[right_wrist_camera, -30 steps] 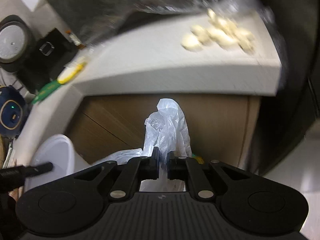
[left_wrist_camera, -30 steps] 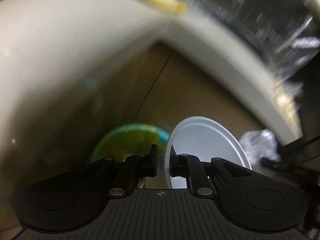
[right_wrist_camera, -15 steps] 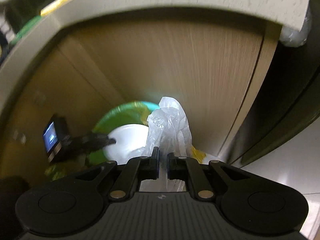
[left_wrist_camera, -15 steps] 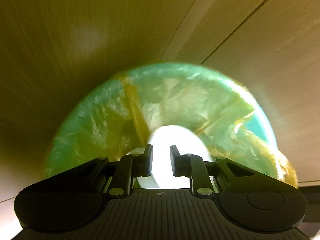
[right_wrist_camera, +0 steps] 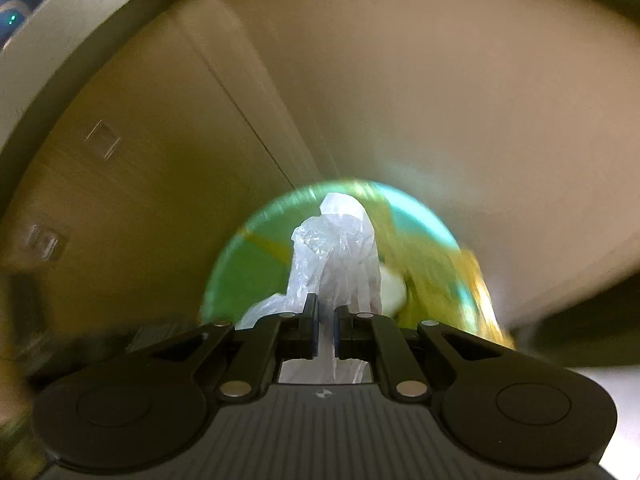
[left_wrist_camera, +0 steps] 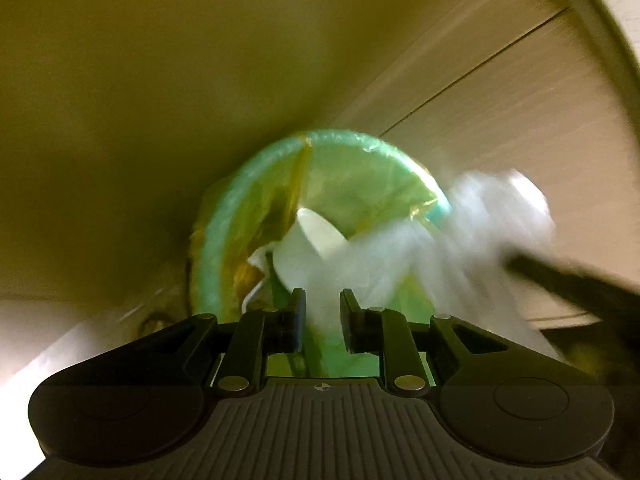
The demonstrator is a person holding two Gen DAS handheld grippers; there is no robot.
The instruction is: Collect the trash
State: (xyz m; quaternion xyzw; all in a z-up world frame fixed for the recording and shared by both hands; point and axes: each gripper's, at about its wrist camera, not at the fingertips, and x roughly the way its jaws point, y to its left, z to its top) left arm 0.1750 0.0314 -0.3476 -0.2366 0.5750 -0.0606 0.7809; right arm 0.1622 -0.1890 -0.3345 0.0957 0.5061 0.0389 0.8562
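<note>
Since half a second earlier the white cup (left_wrist_camera: 308, 246) had left the left gripper (left_wrist_camera: 323, 318) and lay inside the green bin (left_wrist_camera: 224, 216), while the right gripper (right_wrist_camera: 326, 330) had carried the plastic bag (right_wrist_camera: 338, 256) over the bin's mouth. Left gripper: fingers spread apart with nothing between them, poised just above the near rim of the bin. Cup: white, tipped on its side among the yellowish liner (left_wrist_camera: 288, 184), its open mouth turned up and toward the far rim, its long axis slanting from lower left to upper right in the left wrist view; a scrap of other white litter showed beside it at lower left. Right gripper: fingers pressed together on the lower part of the plastic bag. Bag: thin, clear-white, crumpled, long axis running away from the right gripper along the fingers, its bunched free end pointing toward the far rim of the bin (right_wrist_camera: 248, 248); in the left wrist view it (left_wrist_camera: 472, 232) appeared as a blurred white streak crossing the bin's right side, with the dark right gripper (left_wrist_camera: 568, 280) behind it. Bin: round, green, lined, standing close against wooden cabinet doors (right_wrist_camera: 132, 184) beneath a pale countertop edge (right_wrist_camera: 80, 28).
</note>
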